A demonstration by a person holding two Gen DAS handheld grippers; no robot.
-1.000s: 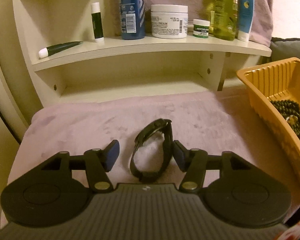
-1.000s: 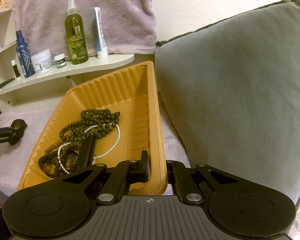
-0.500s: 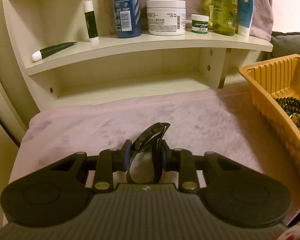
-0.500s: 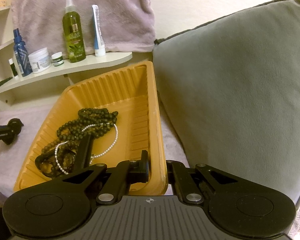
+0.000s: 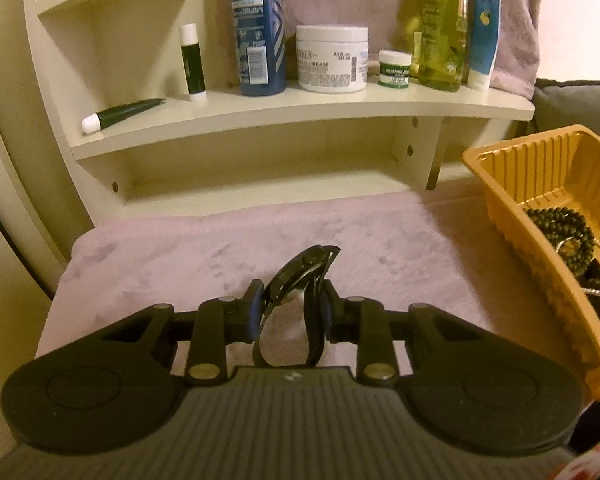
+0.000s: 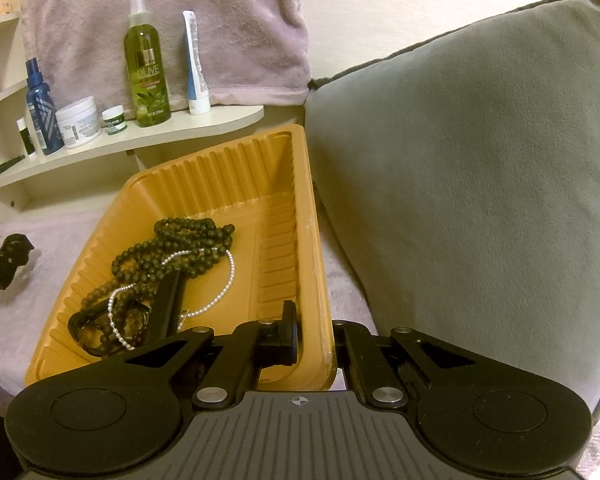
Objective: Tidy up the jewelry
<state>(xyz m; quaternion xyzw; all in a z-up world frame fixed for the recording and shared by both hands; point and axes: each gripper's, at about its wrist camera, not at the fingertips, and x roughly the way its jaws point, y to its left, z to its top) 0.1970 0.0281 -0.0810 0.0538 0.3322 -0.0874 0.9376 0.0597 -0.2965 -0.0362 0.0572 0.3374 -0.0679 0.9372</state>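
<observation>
Watch (image 5: 296,292): black wristwatch, its strap loop squeezed between the fingers of the left gripper (image 5: 290,312); it sits over the pink fluffy cover (image 5: 400,256), and whether it touches the cover cannot be told.
Left gripper: fingers closed on the watch strap from both sides, pads pressing on the band.
Right gripper (image 6: 315,334): fingers clamped on the near right wall of the orange tray (image 6: 314,240), one finger inside and one outside, steadying it.
Orange tray: stands on the pink cover, just beside the grey cushion (image 6: 480,160), to the right of the watch.
Already in the tray: dark bead strands (image 6: 172,252), a thin pearl-like chain (image 6: 220,292), and what looks like another dark band near the front corner.
Done so far: by my judgement most of the jewelry is gathered in the tray.
Left to do: the watch is not yet in the tray; it needs carrying across to the right and releasing among the beads.
Elsewhere: no other loose jewelry shows on the cover; the shelf (image 5: 300,108) holds only bottles and jars.
</observation>
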